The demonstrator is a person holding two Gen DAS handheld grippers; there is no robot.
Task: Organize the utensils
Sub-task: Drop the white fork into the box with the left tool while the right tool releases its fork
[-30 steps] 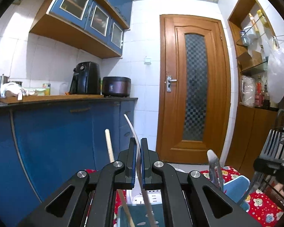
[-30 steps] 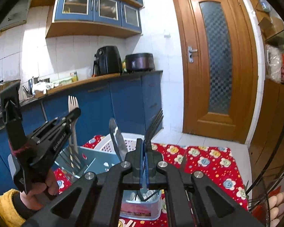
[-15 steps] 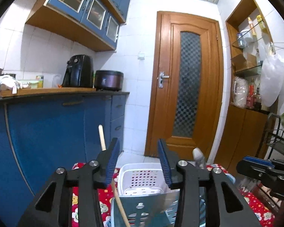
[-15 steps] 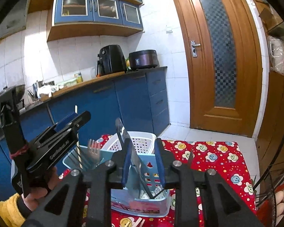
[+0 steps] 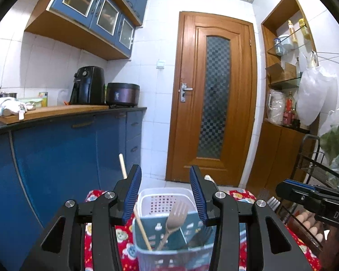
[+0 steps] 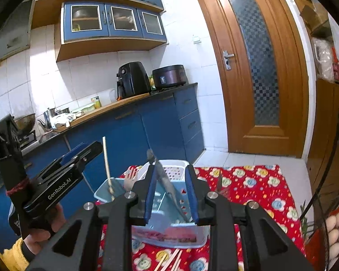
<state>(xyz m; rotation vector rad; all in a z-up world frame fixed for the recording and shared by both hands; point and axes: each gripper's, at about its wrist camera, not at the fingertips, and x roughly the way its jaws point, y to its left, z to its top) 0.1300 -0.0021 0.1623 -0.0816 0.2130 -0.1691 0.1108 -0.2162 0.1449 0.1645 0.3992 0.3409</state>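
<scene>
A blue and clear plastic utensil holder (image 5: 176,237) (image 6: 169,212) stands on a red patterned cloth, with a white perforated basket (image 5: 163,199) just behind it. In the holder stand a brown wooden fork (image 5: 173,222), a wooden stick (image 5: 133,203) (image 6: 108,169) and a metal blade utensil (image 6: 167,185). My left gripper (image 5: 165,194) is open and empty above the holder. My right gripper (image 6: 171,192) is open and empty, its fingers either side of the metal blade utensil without gripping it. The left gripper also shows in the right wrist view (image 6: 63,176).
Loose chopsticks (image 6: 169,259) lie on the red cloth (image 6: 248,185) in front of the holder. Blue cabinets (image 5: 56,162) and a counter run along the left. A wooden door (image 5: 212,99) is behind. A wire rack (image 5: 323,174) and eggs (image 6: 334,228) are at the right.
Both grippers were shut on utensils a second ago; both have opened and drawn back up. The fork and the metal utensil now stand in the holder.
</scene>
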